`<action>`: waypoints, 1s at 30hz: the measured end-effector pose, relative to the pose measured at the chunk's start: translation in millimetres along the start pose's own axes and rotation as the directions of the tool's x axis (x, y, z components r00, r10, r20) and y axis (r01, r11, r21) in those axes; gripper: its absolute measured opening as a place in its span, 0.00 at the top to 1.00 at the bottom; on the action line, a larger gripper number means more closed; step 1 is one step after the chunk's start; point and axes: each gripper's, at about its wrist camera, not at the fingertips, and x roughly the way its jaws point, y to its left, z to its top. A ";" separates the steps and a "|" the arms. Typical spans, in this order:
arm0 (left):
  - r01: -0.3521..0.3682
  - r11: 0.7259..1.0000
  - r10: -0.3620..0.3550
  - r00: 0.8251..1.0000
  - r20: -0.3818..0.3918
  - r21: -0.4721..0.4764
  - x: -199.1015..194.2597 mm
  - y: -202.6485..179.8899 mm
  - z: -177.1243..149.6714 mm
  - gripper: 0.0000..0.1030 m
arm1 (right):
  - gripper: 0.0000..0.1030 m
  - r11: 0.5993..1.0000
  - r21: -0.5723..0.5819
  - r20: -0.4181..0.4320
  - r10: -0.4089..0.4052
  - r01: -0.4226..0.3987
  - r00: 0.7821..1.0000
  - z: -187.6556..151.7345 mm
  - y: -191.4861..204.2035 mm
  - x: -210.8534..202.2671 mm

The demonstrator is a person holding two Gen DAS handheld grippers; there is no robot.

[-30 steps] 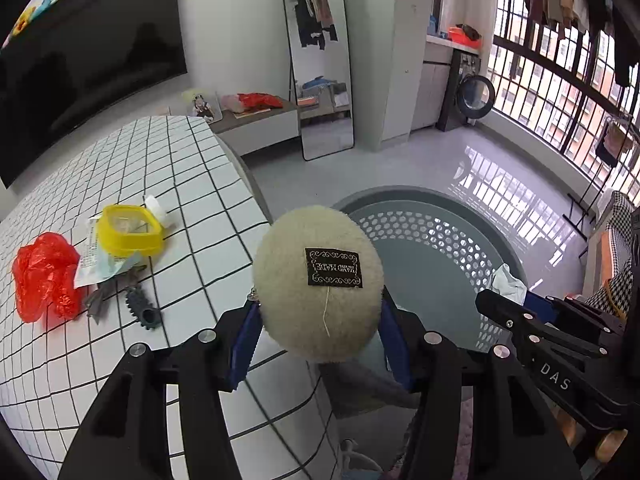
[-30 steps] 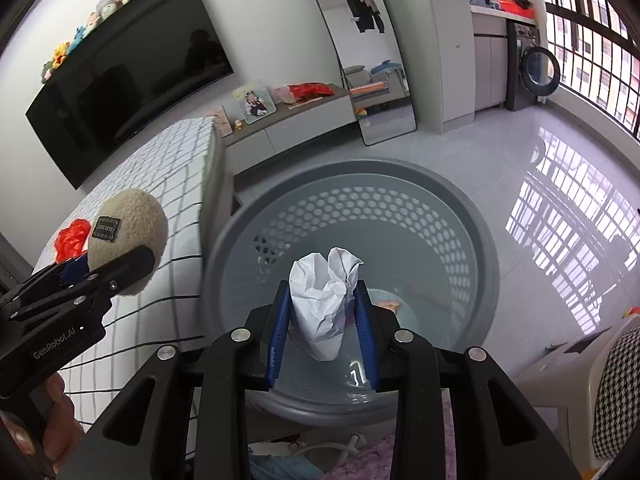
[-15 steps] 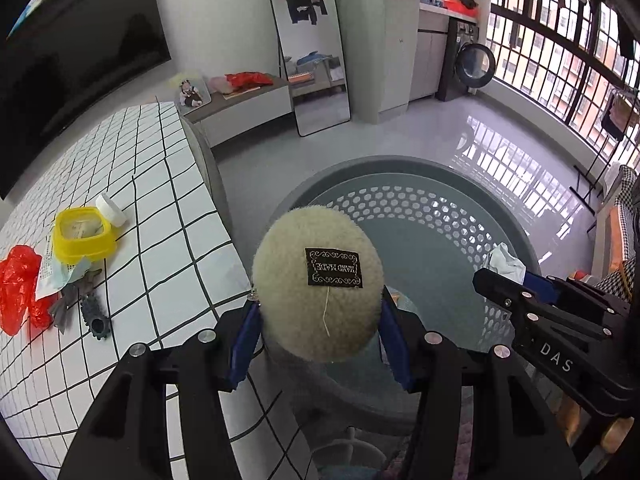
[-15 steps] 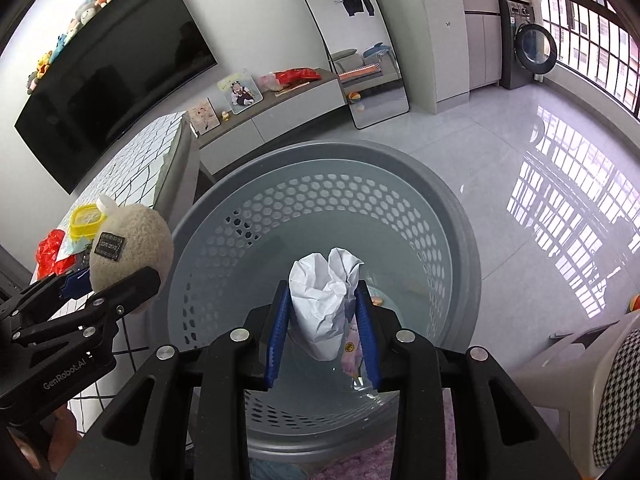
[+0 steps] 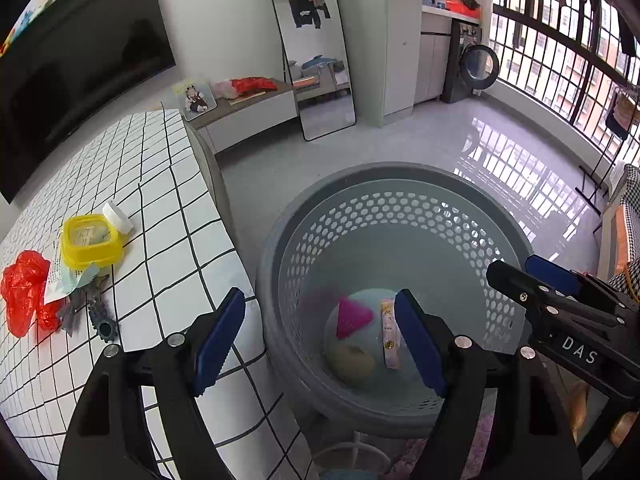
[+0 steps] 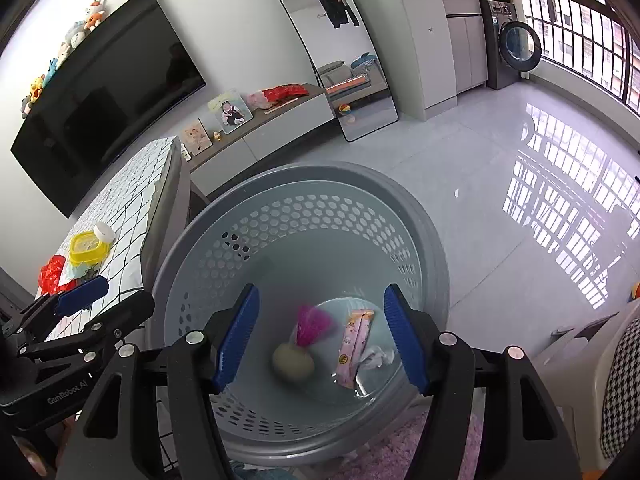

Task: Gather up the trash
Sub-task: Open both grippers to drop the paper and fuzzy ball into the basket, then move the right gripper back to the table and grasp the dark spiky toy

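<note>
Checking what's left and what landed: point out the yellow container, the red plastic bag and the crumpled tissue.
yellow container (image 5: 90, 242), left wrist view, its lid.
red plastic bag (image 5: 22, 292), left wrist view, its middle.
crumpled tissue (image 6: 378, 357), right wrist view, its middle.

A home living room: wall television (image 6: 108, 92), standing mirror (image 5: 316, 52), washing machine (image 6: 516, 46), hung laundry by barred windows.

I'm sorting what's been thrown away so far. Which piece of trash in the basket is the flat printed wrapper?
The pink wrapper, lying long and flat on the basket floor. Beside it are a round cream ball, a magenta piece and crumpled white paper.
</note>
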 end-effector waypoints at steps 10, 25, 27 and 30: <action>0.005 1.000 -0.005 1.000 0.015 -0.011 -5.7 4.9 -3.1 0.26 | 0.40 1.000 -0.009 0.000 0.001 -0.001 1.000 -4.2 4.3 -7.3; 0.021 0.998 -0.017 0.998 0.057 -0.060 -26.5 28.6 -18.2 0.26 | 0.40 0.998 -0.059 0.021 -0.005 0.006 1.000 -13.6 33.3 -25.4; 0.022 0.997 -0.017 0.998 0.067 -0.072 -32.4 34.6 -21.9 0.26 | 0.40 0.997 -0.071 0.028 -0.002 0.004 1.000 -15.8 40.7 -29.5; 0.021 0.996 -0.013 0.996 0.087 -0.086 -43.2 44.8 -29.4 0.26 | 0.40 0.996 -0.089 0.040 0.007 -0.003 0.999 -18.9 51.7 -36.8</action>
